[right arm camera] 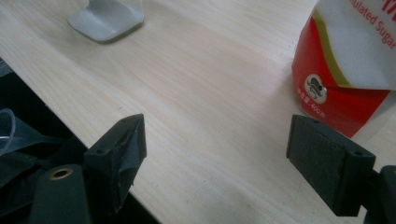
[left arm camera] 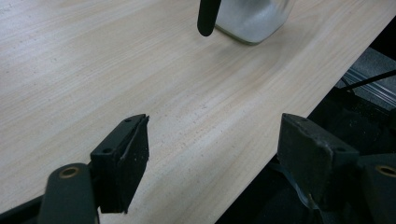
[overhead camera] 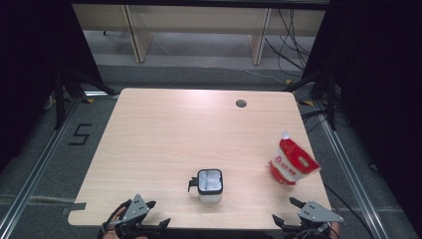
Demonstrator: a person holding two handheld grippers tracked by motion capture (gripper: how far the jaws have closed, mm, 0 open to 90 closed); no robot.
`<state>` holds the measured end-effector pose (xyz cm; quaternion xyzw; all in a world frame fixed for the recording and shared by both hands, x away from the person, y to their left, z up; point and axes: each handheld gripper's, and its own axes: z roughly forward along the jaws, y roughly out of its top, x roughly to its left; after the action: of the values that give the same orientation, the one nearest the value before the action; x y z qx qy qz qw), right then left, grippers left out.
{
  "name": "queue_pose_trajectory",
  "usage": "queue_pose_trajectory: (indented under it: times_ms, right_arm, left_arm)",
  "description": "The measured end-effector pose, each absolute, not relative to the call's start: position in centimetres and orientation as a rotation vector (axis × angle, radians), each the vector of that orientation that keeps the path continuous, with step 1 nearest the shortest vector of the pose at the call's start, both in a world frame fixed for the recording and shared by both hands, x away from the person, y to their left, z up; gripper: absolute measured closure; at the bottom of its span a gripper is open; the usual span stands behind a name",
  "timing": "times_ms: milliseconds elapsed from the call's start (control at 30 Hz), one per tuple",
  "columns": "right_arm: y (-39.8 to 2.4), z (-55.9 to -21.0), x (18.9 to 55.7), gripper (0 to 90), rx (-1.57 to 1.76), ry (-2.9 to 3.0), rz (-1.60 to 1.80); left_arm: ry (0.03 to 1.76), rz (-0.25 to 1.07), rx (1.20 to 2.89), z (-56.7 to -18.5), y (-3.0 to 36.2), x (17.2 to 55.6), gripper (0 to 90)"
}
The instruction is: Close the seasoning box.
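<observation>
Both jaws of the left hand-held gripper point(overhead camera: 149, 214) and of the right hand-held gripper point(overhead camera: 286, 210) stand apart and hold nothing, at the near edge of the surface point(overhead camera: 164, 134). A jar point(overhead camera: 209, 184) stands near the middle, and a red sugar bag point(overhead camera: 291, 162) stands at the right.

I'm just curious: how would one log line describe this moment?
left gripper: open, empty | right gripper: open, empty | jar: table centre-front | sugar bag: right
</observation>
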<state>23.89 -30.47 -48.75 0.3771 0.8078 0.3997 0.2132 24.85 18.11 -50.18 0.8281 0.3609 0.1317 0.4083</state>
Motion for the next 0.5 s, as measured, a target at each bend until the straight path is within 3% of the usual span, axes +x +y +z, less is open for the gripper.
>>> queue_pose_trajectory:
  times_ms: [500]
  right_arm:
    - [-30.03,-49.3,23.97,19.3,1.032,2.322,1.053]
  left_arm:
    - [0.898,0.326,2.082,-50.18,18.28,24.12,23.7]
